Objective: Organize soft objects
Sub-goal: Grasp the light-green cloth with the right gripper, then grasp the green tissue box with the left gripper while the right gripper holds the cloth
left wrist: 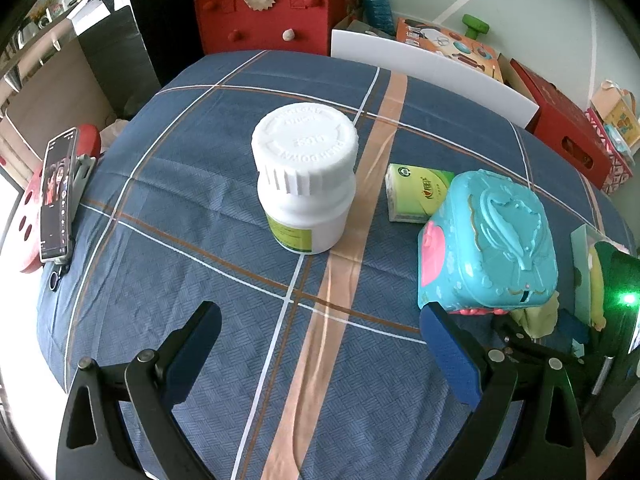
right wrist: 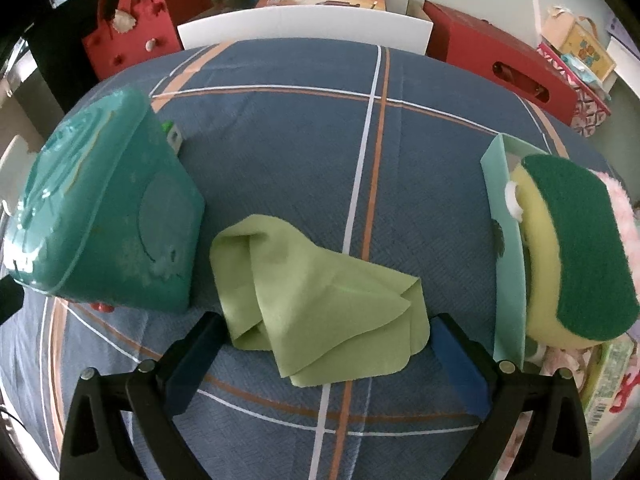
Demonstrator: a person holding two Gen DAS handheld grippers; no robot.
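Straddling the crumpled green cloth (right wrist: 316, 304), the right hand-held gripper (right wrist: 326, 354) stands wide, its blue pads to either side of the fabric's near edge and nothing yet pinched between them. The cloth lies on the blue plaid bench (right wrist: 280, 140), just ahead of that gripper, with the teal toy case (right wrist: 108, 216) close on its left and a pale green container (right wrist: 506, 240) on its right holding a yellow-and-green sponge (right wrist: 576, 256) and something pink and fluffy behind it. The left hand-held gripper (left wrist: 320, 344) is also spread wide and carries nothing; ahead of it stands a white pill bottle (left wrist: 306, 176), with a green tissue pack (left wrist: 416, 194) and the same teal toy case (left wrist: 486, 240) off to its right. The likely next step is closing on the cloth and carrying it to the container, and several things could spoil that. The folds are loose, so a pinch on only the top layer could let the rest trail or slip free. The left pad sits near the toy case, so a sideways drift on closing might nudge it. The container already looks full, with the sponge rising above its wall, so pushing the cloth in could tip it or dislodge the sponge.
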